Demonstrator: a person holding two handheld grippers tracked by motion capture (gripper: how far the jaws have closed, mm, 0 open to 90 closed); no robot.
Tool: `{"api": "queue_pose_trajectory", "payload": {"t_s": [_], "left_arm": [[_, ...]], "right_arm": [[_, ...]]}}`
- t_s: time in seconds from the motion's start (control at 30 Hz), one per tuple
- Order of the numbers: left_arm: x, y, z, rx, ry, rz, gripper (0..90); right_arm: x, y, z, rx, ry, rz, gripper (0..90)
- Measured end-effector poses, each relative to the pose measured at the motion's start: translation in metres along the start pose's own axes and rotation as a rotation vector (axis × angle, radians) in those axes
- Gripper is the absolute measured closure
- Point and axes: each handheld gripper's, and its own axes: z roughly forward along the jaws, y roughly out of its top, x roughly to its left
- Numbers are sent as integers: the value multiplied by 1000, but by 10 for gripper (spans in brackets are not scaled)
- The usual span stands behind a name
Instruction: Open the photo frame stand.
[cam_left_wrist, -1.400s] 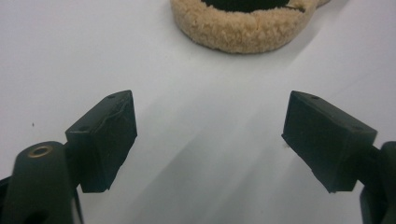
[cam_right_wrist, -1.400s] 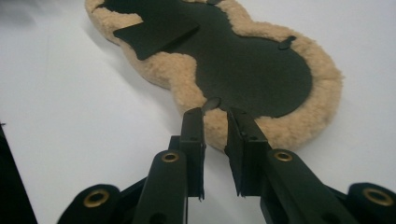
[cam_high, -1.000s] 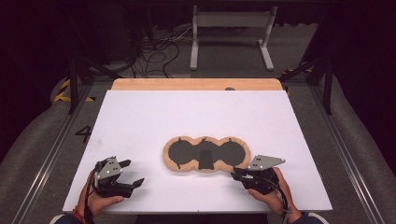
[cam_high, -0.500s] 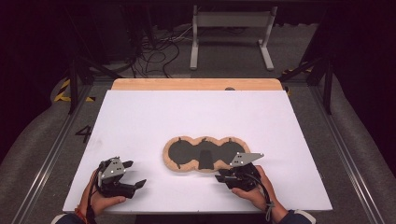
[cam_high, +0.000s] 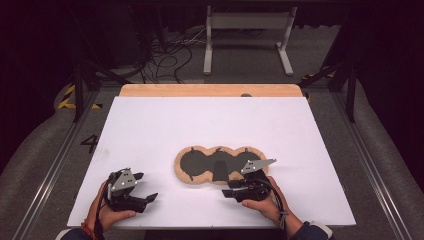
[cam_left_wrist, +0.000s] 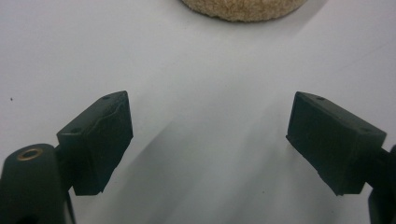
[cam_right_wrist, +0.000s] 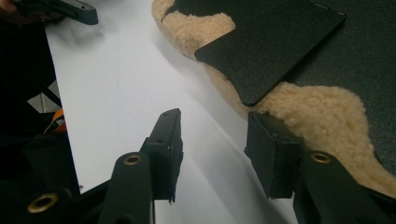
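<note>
Fleecy tan wool edges a flat three-lobed pad (cam_high: 218, 165) with a dark felt-like face, lying on a white board (cam_high: 210, 125) that covers a wooden table (cam_high: 210, 90). The pad sits a little toward six o'clock from the board's centre, long side running from nine to three o'clock.

At the pad's four o'clock edge a person's right hand (cam_high: 270, 202) holds the right gripper (cam_high: 231, 189), which points toward nine o'clock along the pad's near border. Its jaws have just been opening and now stand partly apart. In the right gripper view, one pad (cam_right_wrist: 268, 154) lies against the woolly rim (cam_right_wrist: 322, 116) while the other (cam_right_wrist: 168, 144) hangs over bare white board — nothing is pinched between them. A dark flat tab (cam_right_wrist: 266, 51) overlaps the wool just ahead of the jaws.

The left hand (cam_high: 102, 215) rests near the board's seven o'clock corner, well apart from the pad, holding the left gripper (cam_high: 145, 186) (pointing toward three o'clock). Its jaws are spread wide with only white board between them; the left gripper view catches a sliver of the woolly edge (cam_left_wrist: 243, 9) at twelve o'clock.

Cables (cam_high: 165, 55) and a metal stand (cam_high: 247, 35) sit on the floor beyond the table.
</note>
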Motion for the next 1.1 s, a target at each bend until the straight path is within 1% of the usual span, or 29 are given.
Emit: {"api": "queue_pose_trajectory", "payload": {"t_s": [0.13,0.23,0.33,0.53,0.67,0.77,0.8,0.87,0.9,0.93,0.97,1.0,1.03,1.07,1.1], "left_arm": [[0,0,0,2,2,-1,146],[0,0,0,1,3,-1,145],[0,0,1,0,-2,-3,144],[-1,1,2,7,-7,-3,143],[-1,1,2,7,-13,-6,147],[-1,1,3,7,-20,-4,147],[-1,2,3,7,-21,-4,147],[-2,2,4,6,-24,-9,144],[-2,2,4,5,-27,-11,143],[-2,3,4,8,-27,-4,143],[-2,3,4,8,-24,-4,142],[-2,3,4,5,-26,-12,142],[-2,3,4,0,-32,-13,141],[-2,4,5,-5,-35,-24,142],[-1,5,6,-1,-37,-26,142]], "right_arm": [[1,1,-1,0,3,4,524],[2,2,-3,-6,-4,5,520],[1,2,-6,-20,-3,21,520],[2,3,-3,-16,-1,16,516],[0,4,-5,-33,6,37,516],[-3,5,-8,-68,16,86,523],[-4,6,-8,-72,18,111,522],[-7,8,-6,-71,37,152,521],[-8,8,-3,-66,60,173,520],[-8,9,-2,-72,73,190,515],[-8,10,-2,-75,79,197,502],[-9,10,-2,-82,84,210,495],[-10,11,-2,-92,95,238,488],[-11,11,-2,-99,103,255,485],[-12,11,-3,-104,116,291,482]]}}
